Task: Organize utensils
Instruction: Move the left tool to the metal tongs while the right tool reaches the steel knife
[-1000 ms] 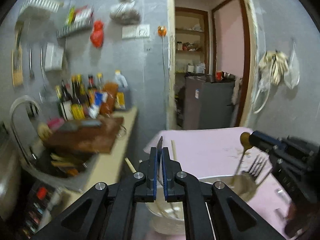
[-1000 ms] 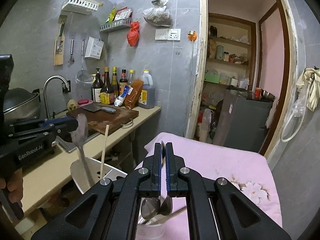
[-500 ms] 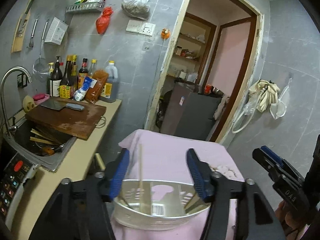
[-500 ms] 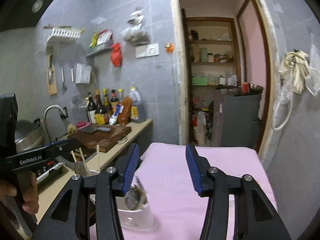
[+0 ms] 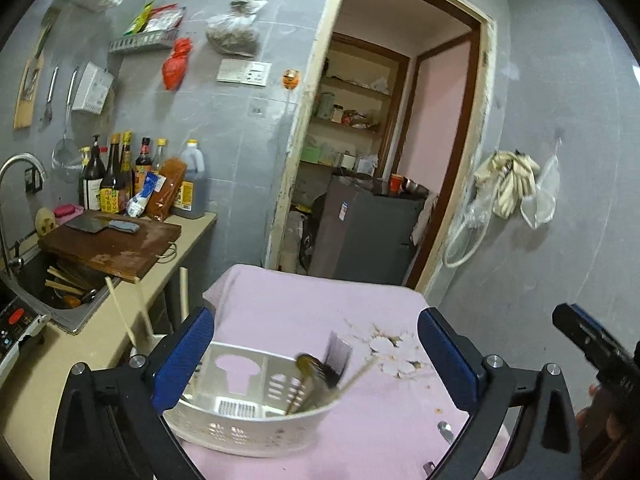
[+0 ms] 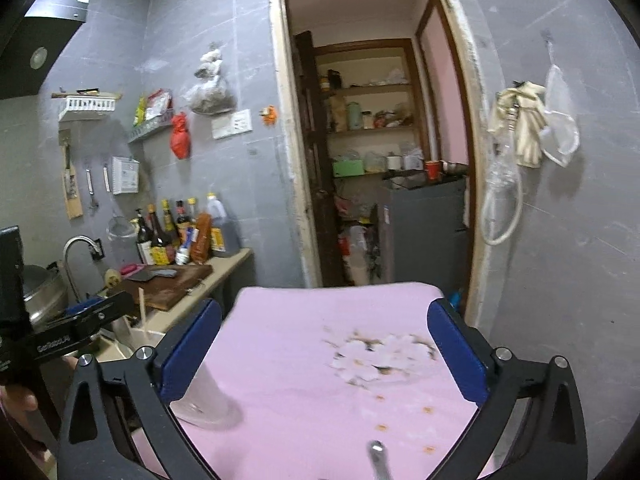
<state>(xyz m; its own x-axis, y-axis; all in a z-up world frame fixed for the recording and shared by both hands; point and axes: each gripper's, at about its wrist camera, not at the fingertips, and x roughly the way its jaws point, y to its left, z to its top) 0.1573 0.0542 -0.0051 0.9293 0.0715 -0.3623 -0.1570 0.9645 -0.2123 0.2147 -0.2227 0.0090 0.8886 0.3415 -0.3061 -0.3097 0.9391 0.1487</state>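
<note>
A white slotted utensil holder (image 5: 248, 408) stands on the pink tablecloth (image 5: 304, 304). A spoon, a fork and chopsticks (image 5: 320, 372) lean in its right compartment. My left gripper (image 5: 316, 360) hovers over it with its jaws opening wide, and the blue pads (image 5: 184, 356) touch nothing. My right gripper (image 6: 324, 352) also has its jaws opening wide, with only bare cloth (image 6: 320, 400) between them. The holder (image 6: 204, 396) shows blurred behind its left finger. A metal utensil handle (image 6: 378, 460) lies on the cloth near the bottom edge. Each gripper shows at the other view's edge: the right gripper (image 5: 596, 348), the left gripper (image 6: 68, 332).
A counter (image 5: 80, 340) on the left carries a sink, a wooden cutting board (image 5: 112, 240) with a cleaver, and bottles (image 5: 120, 184). Loose chopsticks (image 5: 124, 312) stick up by the counter's edge. An open doorway (image 6: 380, 160) with a grey cabinet lies beyond the table.
Both grippers went from shut to wide open. The utensils they held now sit in the holder. The right view has swung right, leaving the holder at its left edge.
</note>
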